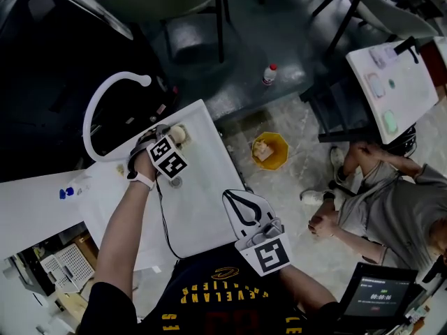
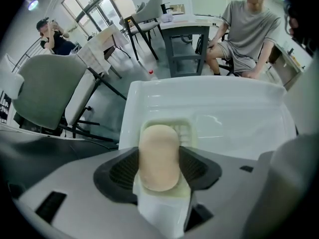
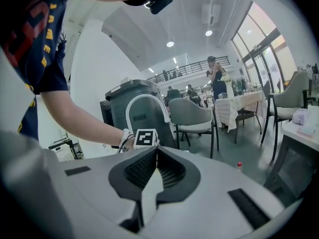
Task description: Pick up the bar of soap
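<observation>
The beige bar of soap stands upright between the dark ribbed pads of my left gripper, which is shut on it. Just beyond and below it lies a pale ribbed soap dish on the white basin top. From the head view, the left gripper is at the basin's far corner with the soap at its tip. My right gripper hovers over the basin's near right edge. In the right gripper view, the right gripper is shut with nothing between its pads.
A white curved faucet arcs over the basin's left side, and a drain sits mid-basin. On the floor are a yellow bin and a red-capped bottle. A person sits at right; chairs and tables stand beyond.
</observation>
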{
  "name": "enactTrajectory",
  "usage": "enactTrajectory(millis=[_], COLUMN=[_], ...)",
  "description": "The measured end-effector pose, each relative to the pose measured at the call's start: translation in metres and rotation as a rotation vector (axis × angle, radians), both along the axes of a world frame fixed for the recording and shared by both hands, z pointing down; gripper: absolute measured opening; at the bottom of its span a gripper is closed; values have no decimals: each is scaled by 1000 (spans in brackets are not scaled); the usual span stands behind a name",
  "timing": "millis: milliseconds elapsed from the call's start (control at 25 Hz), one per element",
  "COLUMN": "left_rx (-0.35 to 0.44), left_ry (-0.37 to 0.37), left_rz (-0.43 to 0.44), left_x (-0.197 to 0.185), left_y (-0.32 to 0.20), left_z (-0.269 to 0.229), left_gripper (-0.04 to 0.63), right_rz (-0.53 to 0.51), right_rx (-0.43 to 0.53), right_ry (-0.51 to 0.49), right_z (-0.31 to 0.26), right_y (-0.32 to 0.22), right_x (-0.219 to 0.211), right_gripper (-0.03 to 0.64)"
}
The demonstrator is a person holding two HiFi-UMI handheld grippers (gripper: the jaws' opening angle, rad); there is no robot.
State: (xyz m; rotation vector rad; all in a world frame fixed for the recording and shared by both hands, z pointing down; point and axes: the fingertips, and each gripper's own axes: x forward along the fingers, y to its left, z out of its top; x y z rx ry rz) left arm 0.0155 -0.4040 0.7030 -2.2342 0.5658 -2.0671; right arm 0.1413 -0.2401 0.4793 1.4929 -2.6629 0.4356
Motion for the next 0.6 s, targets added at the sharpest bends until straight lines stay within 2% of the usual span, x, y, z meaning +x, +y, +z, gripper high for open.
enactTrajectory(millis=[200, 440, 600], left_rx=[1, -55, -36], left_ry=[13, 13, 56], left_rz=[14, 22, 29], left_x=[2, 6, 12], left_y=[-1, -2, -4], left_z=[0, 4, 1], left_gripper=[267, 267, 265], right_rz=[2, -3, -8], right_rx=[-8, -28, -33], right_ry=[-3, -5, -4], right_z=[3, 8, 8], right_y=[-3, -6, -5], right_x=[-1, -3, -6], right_gripper=[17, 17, 17])
